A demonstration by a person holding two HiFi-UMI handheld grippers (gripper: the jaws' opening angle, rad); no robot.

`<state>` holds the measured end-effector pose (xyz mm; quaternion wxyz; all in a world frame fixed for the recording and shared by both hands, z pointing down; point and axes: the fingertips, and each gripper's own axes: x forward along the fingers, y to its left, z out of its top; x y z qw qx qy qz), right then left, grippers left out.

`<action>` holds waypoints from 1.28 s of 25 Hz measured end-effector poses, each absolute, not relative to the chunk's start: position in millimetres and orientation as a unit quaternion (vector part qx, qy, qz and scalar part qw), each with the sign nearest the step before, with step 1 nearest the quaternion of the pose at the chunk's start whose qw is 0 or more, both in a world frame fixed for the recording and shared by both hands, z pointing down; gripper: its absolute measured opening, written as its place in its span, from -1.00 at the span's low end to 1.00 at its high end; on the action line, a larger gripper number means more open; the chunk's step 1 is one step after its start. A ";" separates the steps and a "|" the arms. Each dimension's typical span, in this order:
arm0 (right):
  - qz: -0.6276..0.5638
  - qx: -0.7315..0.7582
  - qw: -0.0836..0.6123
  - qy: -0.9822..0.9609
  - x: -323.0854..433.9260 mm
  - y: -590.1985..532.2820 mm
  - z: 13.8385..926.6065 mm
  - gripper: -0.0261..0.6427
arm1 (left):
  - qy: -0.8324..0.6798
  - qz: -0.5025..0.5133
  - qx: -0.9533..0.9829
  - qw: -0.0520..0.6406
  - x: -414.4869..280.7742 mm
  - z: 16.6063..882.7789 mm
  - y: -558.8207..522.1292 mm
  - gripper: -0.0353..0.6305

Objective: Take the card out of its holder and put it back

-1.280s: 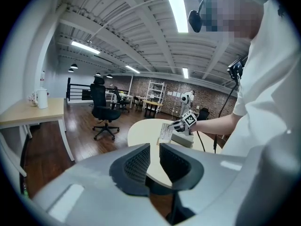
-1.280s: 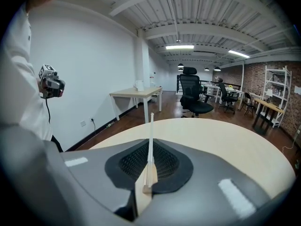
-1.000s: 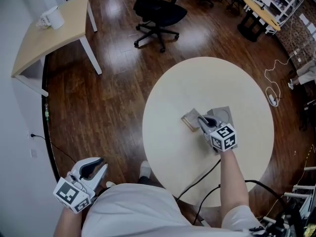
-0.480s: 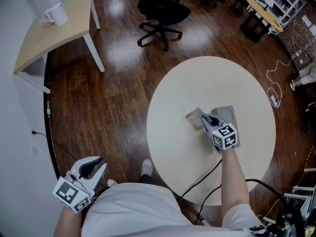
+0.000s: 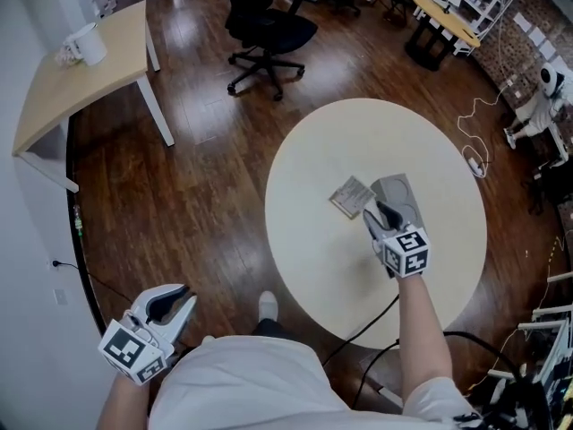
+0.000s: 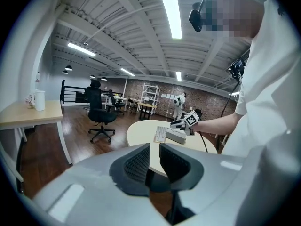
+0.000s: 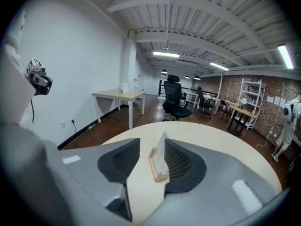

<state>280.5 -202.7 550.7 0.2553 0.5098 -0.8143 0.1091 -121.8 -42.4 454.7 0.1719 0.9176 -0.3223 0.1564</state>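
**Card stands in its holder, right gripper open around it**

Head view: a round table [image 5: 358,141] stands on a dark wooden floor [image 5: 197,204]. The card [image 5: 351,195] is near the middle of the table, just beside a grey box [image 5: 400,195]. The right gripper [image 5: 380,213] is over the table, and its tips reach to the card and the box. The left gripper [image 5: 182,294] is well apart from the table, low at the person's left side and above the floor. Behind the table there are an office chair [image 5: 269,25] and a wooden desk [image 5: 85,74] with a mug [image 5: 87,43] on it.

Left gripper view: the two jaws are almost together, with only a thin slit between them, and nothing is held in it. Far beyond the jaws, the card, the grey box and the right gripper show small on the table.

Right gripper view: the jaws are wide apart and not pressed on anything. Between them the card stands upright, seen from its edge, in a small wooden holder [image 7: 158,169] that rests on the table. The card is closer to the right jaw than to the left one (I cannot tell if it touches that jaw). The left gripper shows small at the upper left of this view.
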 end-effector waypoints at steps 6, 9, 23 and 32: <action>0.114 0.535 0.231 -0.805 206.7 -96.2 521.2 -0.45 | -0.268 0.147 0.940 0.149 -154.4 452.4 -3.1 -0.69; 0.114 0.545 0.225 -0.800 161.1 -32.7 506.9 -0.43 | -0.245 0.141 0.949 0.141 -176.3 454.6 17.4 -0.69; 0.146 0.599 0.223 -0.755 19.6 206.0 470.2 -0.42 | -0.129 0.149 0.969 0.148 -230.9 481.4 112.9 -0.70; 0.137 0.601 0.226 -0.754 6.9 238.0 462.7 -0.42 | -0.113 0.134 0.975 0.140 -215.2 469.2 136.3 -0.70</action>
